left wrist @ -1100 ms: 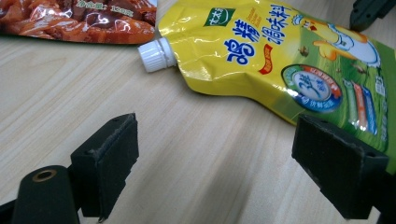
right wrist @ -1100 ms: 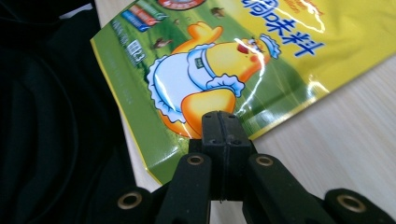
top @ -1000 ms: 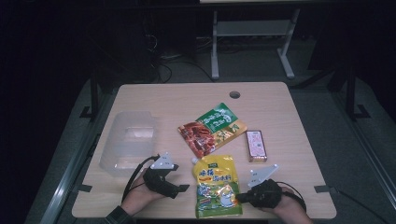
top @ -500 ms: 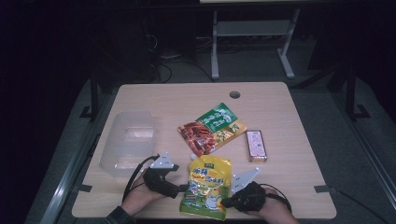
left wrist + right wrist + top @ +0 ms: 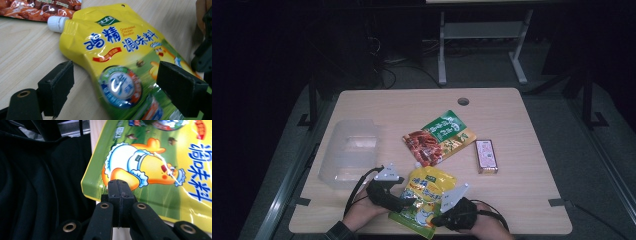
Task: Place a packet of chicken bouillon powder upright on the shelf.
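Observation:
A yellow and green pouch [image 5: 427, 197] of chicken bouillon with a white screw cap [image 5: 57, 23] lies askew near the table's front edge. My left gripper [image 5: 409, 201] stands open at its left side. In the left gripper view [image 5: 117, 85] its two pads straddle the pouch [image 5: 120, 57] without touching it. My right gripper [image 5: 438, 219] is shut. In the right gripper view [image 5: 119, 185] its closed tips sit against the pouch's [image 5: 155, 157] lower edge, by the printed chick. Nothing shows between those jaws. That corner of the pouch overhangs the table's edge.
A clear plastic container [image 5: 349, 150] stands at the left. A red and green snack bag [image 5: 439, 137] lies in the middle, with a small pink box [image 5: 486, 156] to its right. A cable hole [image 5: 463, 101] is at the far edge. Dark clothing [image 5: 37, 195] lies past the near edge.
My right gripper has moved left, and the pouch has slid and turned with it toward the left gripper. The pouch's lower end now lies further left. The left hand has stayed put.

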